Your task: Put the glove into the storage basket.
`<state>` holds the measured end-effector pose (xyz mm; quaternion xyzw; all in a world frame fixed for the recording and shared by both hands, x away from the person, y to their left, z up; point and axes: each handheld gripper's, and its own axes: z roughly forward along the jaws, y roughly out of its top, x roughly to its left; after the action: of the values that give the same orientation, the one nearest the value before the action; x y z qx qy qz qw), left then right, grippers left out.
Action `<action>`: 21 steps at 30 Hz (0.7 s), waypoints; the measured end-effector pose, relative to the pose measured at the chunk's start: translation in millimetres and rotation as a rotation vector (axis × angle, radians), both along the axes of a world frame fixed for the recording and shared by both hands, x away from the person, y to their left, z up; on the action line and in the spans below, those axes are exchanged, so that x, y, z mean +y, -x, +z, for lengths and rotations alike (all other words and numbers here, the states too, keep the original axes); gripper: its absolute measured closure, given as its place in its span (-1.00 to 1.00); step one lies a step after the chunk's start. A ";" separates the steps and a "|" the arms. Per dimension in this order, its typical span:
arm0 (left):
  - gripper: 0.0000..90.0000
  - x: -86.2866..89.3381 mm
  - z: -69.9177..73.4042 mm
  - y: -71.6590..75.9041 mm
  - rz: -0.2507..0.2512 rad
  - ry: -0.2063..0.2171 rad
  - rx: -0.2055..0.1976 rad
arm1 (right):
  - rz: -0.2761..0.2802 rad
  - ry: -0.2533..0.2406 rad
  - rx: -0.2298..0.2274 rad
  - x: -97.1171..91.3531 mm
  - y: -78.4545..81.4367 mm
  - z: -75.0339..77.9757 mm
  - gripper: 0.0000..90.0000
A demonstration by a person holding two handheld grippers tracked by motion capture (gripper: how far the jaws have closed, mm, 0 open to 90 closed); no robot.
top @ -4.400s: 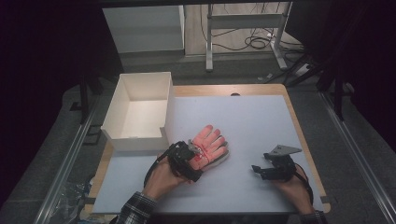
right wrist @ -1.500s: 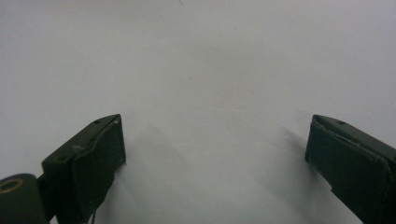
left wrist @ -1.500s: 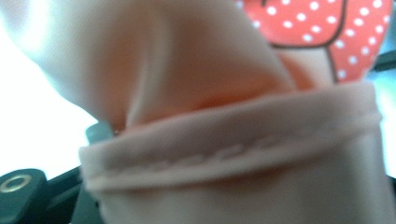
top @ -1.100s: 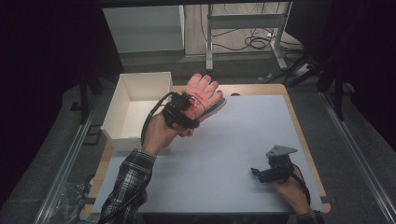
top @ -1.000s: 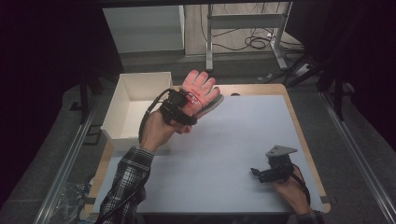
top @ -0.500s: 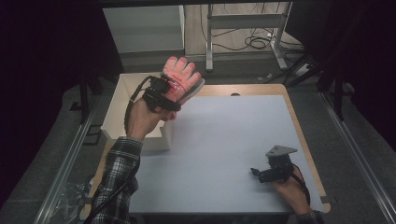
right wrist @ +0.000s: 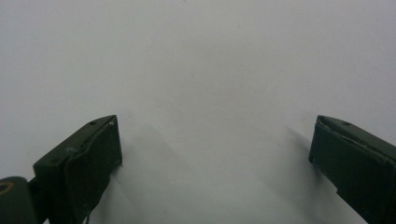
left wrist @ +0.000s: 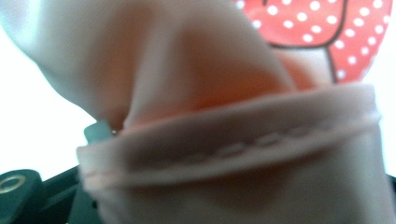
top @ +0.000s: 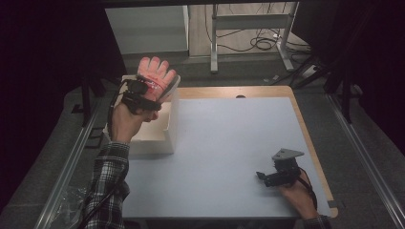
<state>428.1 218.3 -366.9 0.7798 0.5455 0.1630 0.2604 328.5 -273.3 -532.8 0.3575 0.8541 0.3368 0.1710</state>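
Far left, high view: plaid sleeve [top: 107, 186] up from the bottom edge, bare forearm raised over the box [top: 152, 136]. Box white, open-topped, at the counter's [top: 229, 143] left edge.

Left hand-held gripper [top: 139, 95] held up above the box, clamped on the glove [top: 155, 78]. Glove pink with a red patterned patch, fingers upward and spread, clear of the counter, over the box's far part. Cable looping from the gripper down past the wrist.

Left gripper view: glove cuff [left wrist: 233, 154] right up against the lens, stitched hem running across, blurred. Red white-dotted patch [left wrist: 322, 32] at upper right. Black gripper body just visible at lower left beneath the fabric; cloth pinched between the jaws. Bright white behind.

Centre, high view: counter pale blue-grey, wooden edge along the far and right sides.

Right, high view: right hand-held gripper [top: 267, 177] low on the counter near the front right corner, in the person's hand [top: 298, 193], grey plate on top, jaws pointing left. Well apart from glove and box.

Right gripper view: jaws spread wide, nothing between, plain counter surface [right wrist: 210, 93] beyond, faint shadows beside each jaw.
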 end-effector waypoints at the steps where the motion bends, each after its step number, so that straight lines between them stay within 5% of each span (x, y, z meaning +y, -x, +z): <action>1: 0.00 4.4 -4.2 -1.1 0.013 0.003 0.004 | 0.000 0.001 -0.001 0.0 0.0 0.0 -0.94; 11: -0.01 22.5 -42.9 -11.4 0.100 0.008 0.032 | -0.001 0.001 -0.001 0.0 0.0 0.0 -0.94; 21: -0.03 11.7 -79.2 -26.4 0.133 -0.003 0.065 | -0.001 0.001 0.000 0.0 0.0 0.0 -0.94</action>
<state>454.5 230.0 -446.1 0.7473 0.6039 0.1552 0.2299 328.5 -273.3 -532.8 0.3577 0.8541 0.3365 0.1713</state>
